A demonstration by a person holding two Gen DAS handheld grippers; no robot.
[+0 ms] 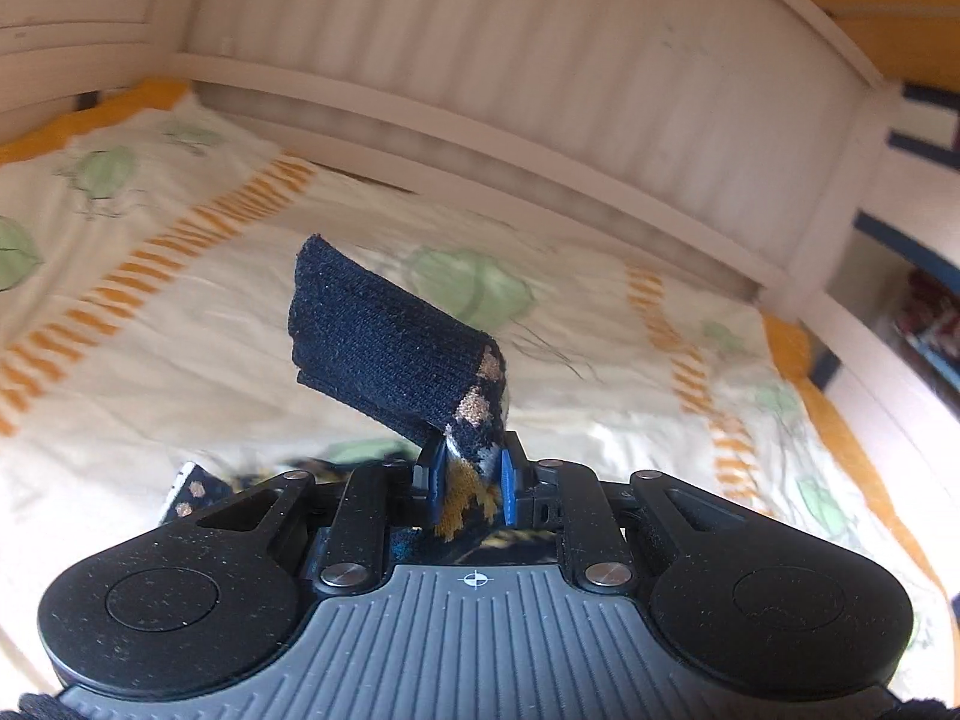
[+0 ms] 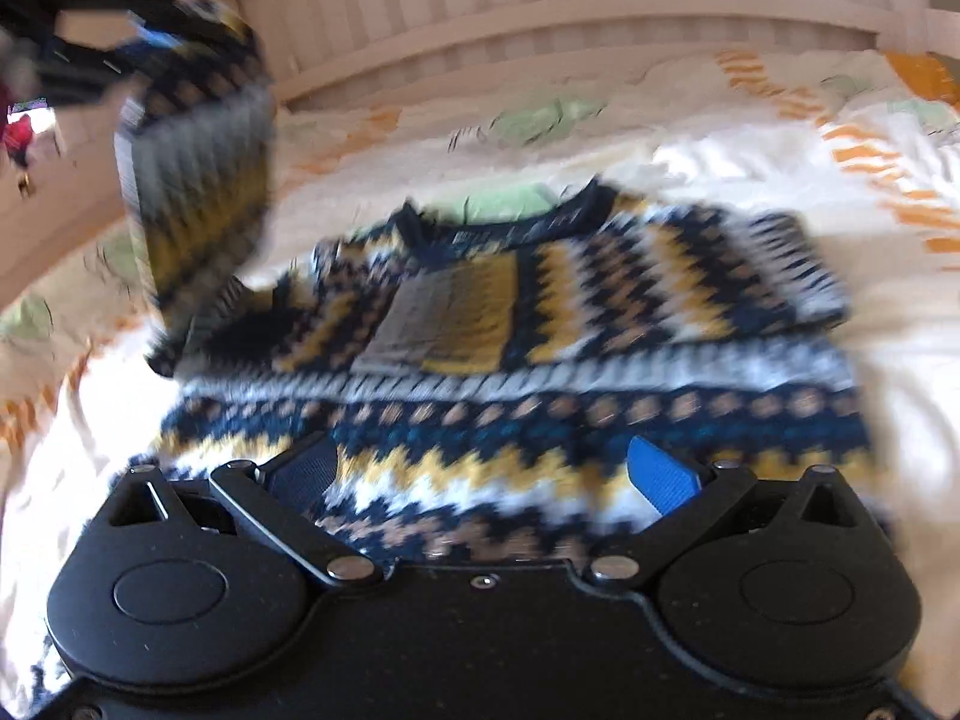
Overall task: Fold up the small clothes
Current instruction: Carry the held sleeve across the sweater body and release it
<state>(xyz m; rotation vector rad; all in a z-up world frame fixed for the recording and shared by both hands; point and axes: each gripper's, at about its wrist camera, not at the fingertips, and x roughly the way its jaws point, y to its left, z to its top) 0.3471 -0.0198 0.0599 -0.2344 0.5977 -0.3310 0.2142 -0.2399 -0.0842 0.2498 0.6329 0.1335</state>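
Between left hand-held gripper (image 1: 471,483) pads: navy-cuffed patterned knit sweater sleeve (image 1: 390,339), pinched, lifted. Right hand-held gripper (image 2: 483,474) spread over navy-mustard-white knit sweater (image 2: 540,348) on bed (image 2: 750,180).

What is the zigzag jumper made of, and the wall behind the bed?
The jumper looks like knitted wool or yarn: a soft, matt knit with woven-in navy, yellow and white patterns, and a ribbed navy cuff pinched in the left tool. The wall looks like white-painted wood boards, from its grooves.
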